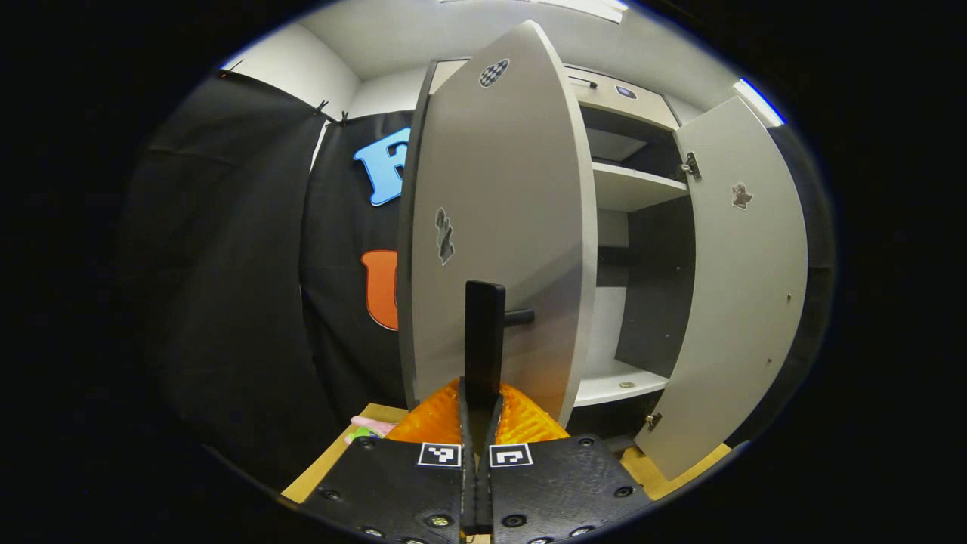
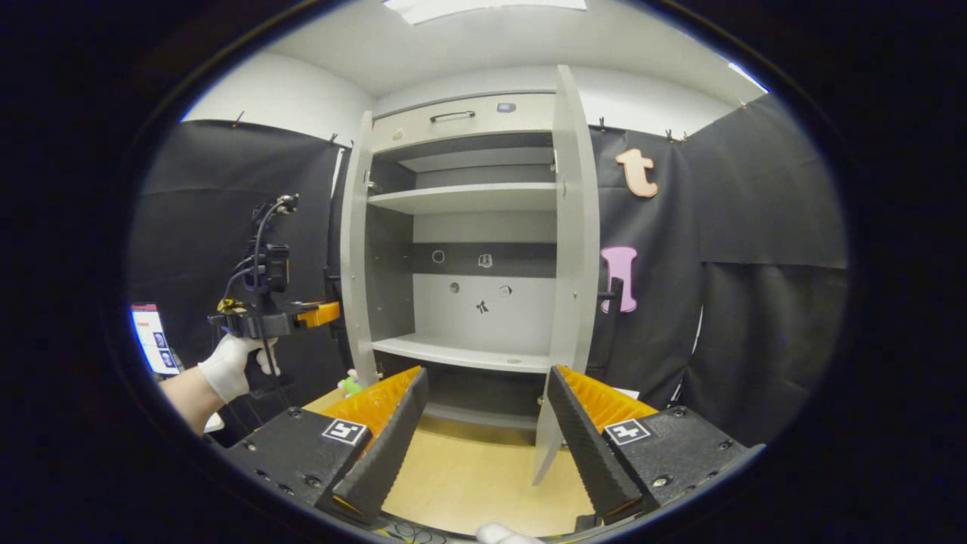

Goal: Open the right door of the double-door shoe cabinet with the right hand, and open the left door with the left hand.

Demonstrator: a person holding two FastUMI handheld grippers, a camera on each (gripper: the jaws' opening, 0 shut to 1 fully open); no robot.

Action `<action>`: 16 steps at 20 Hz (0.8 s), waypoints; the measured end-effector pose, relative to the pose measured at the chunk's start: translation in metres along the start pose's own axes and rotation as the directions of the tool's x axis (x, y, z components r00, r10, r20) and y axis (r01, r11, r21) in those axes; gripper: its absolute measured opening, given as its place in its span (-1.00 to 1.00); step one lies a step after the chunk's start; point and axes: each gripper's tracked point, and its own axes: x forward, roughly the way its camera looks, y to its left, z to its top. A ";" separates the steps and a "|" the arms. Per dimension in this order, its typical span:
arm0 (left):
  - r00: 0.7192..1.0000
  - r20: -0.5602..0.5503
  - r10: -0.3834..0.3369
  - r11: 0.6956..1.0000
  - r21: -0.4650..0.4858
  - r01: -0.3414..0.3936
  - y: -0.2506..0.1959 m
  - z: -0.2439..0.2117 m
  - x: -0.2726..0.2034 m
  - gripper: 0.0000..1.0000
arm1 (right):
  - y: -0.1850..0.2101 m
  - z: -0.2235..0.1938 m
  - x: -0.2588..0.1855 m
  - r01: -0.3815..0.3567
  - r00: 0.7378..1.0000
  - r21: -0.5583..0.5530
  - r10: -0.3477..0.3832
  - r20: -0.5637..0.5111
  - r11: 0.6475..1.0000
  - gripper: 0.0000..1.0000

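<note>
Both doors of the cabinet (image 2: 468,227) stand swung out — task looks nearly done, judging by how they lie.

L gripper (image 1: 481,408): fingers clenched on the handle (image 1: 484,340), a black vertical bar on the left door (image 1: 498,242). Bar's long axis runs straight up from between the fingers, dead ahead of the cam. Door is edge-on-ish, well open, hinge side away to the left, free edge to the right. In the right gripper view the same gripper (image 2: 291,317) sits off to the left, held by a white-gloved hand (image 2: 230,363), just beside the left door (image 2: 355,249).

R gripper (image 2: 483,438): released, fingers wide apart, nothing between them, backed off from the cabinet. Right door (image 2: 574,227) is ahead and slightly right, seen nearly edge-on, fully out; its handle (image 2: 613,298) pokes from the far face. From the left gripper view the right door (image 1: 733,279) hangs open at right.

Shelves inside look bare.

Key relation: left door's swing goes further left/outward from the L gripper — only that hand is on it, so any last bit of pull is its job. Likely just a let-go remains.
</note>
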 end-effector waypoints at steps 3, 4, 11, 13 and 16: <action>1.000 0.000 -0.001 1.000 0.012 0.001 0.011 0.000 -0.005 -1.00 | 0.009 -0.002 0.001 -0.008 1.000 0.004 0.008 0.000 1.000 0.99; 1.000 0.002 -0.004 1.000 0.008 0.004 0.015 -0.001 -0.007 -0.84 | 0.013 -0.002 0.001 -0.012 1.000 0.005 0.012 -0.003 1.000 0.99; 1.000 0.013 0.000 1.000 0.025 0.000 0.047 -0.001 -0.015 -1.00 | 0.033 -0.001 0.006 -0.024 1.000 0.011 0.024 0.004 1.000 0.98; 1.000 0.016 0.007 1.000 0.022 -0.007 0.058 0.000 -0.019 -1.00 | 0.037 -0.003 0.007 -0.026 1.000 0.011 0.026 0.002 1.000 0.99; 1.000 0.019 0.023 0.999 0.031 -0.024 0.076 0.003 -0.022 -1.00 | 0.047 0.000 0.010 -0.035 0.999 0.015 0.035 0.008 0.999 0.98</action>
